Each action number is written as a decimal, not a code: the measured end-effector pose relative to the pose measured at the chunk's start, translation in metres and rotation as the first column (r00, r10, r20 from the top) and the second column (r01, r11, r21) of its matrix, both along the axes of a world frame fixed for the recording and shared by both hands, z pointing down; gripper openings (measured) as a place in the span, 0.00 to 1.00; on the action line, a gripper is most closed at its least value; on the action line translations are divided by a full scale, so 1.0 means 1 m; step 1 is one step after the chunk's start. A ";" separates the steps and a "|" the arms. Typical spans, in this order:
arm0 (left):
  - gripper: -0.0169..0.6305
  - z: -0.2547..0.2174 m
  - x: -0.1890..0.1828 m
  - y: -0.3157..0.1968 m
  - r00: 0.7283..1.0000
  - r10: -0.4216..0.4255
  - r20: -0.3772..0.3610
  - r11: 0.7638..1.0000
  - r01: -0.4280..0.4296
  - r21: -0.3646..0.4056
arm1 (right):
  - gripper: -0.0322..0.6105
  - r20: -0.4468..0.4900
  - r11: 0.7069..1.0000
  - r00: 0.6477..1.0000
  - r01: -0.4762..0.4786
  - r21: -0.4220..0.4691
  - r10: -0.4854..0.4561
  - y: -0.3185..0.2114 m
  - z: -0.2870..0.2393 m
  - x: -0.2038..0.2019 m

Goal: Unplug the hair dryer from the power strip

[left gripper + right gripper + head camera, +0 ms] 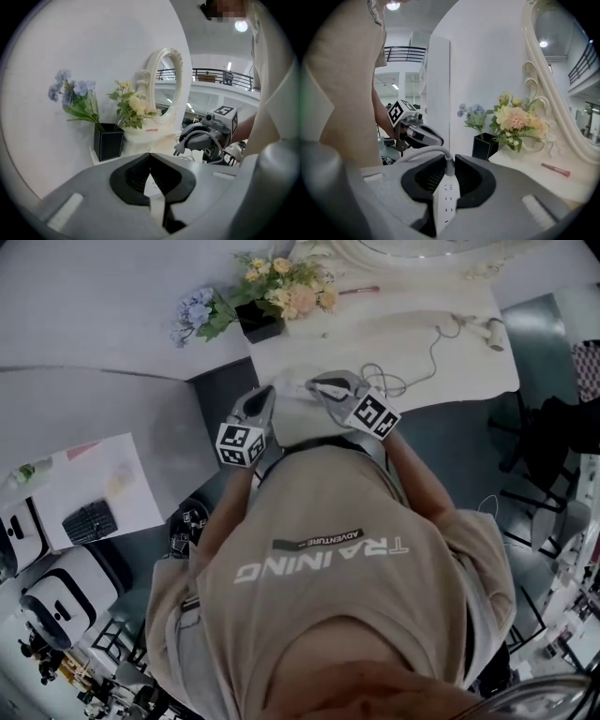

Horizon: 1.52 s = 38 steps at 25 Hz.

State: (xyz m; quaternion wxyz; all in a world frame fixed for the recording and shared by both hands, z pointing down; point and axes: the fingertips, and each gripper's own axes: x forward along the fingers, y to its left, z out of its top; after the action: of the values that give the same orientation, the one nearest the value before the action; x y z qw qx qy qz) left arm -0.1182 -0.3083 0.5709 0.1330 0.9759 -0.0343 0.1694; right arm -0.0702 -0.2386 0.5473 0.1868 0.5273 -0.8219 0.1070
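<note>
My right gripper [449, 168] is shut on a white power strip [445, 201], which stands lengthwise between its jaws. The strip's grey cord [423, 152] arcs off to the left. In the head view both grippers are raised in front of the person's chest, the left gripper [262, 401] beside the right gripper [323, 388]. The left gripper's [151, 161] jaws are closed on a thin white piece [157, 208] that I cannot identify. The hair dryer [491, 332] lies at the right end of the white table [469, 371], and its cord [433, 351] trails back toward the grippers.
A black vase of flowers [261, 322] stands at the table's back left, with an oval mirror [164, 89] behind it. A pink pen [555, 169] lies on the tabletop. To the left is a lower side table with a keyboard [89, 521].
</note>
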 end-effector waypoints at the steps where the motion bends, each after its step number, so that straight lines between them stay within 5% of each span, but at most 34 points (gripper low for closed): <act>1: 0.04 -0.010 -0.005 0.000 1.000 -0.015 -0.018 1.000 0.015 -0.003 | 0.16 -0.001 1.000 1.000 0.002 0.006 -0.002 0.002 -0.004 0.000; 6: 0.04 -0.038 -0.024 -0.009 0.993 -0.081 -0.087 0.995 0.076 -0.059 | 0.16 0.025 1.000 1.000 0.004 0.014 -0.004 0.010 -0.014 0.001; 19: 0.04 -0.060 -0.041 -0.001 0.997 -0.005 -0.077 0.994 0.014 0.110 | 0.16 0.039 0.999 0.999 0.029 0.033 -0.030 0.006 -0.027 0.007; 38: 0.04 -0.057 -0.039 0.006 0.996 0.005 -0.085 0.998 0.001 0.068 | 0.16 0.042 0.999 0.999 0.033 0.017 -0.034 0.006 -0.027 0.012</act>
State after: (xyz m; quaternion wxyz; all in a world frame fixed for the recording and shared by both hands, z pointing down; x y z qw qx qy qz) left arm -0.1573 -0.3028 0.5135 0.1007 0.9863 -0.0333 0.1264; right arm -0.0581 -0.2327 0.5199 0.1668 0.5125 -0.8353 0.1081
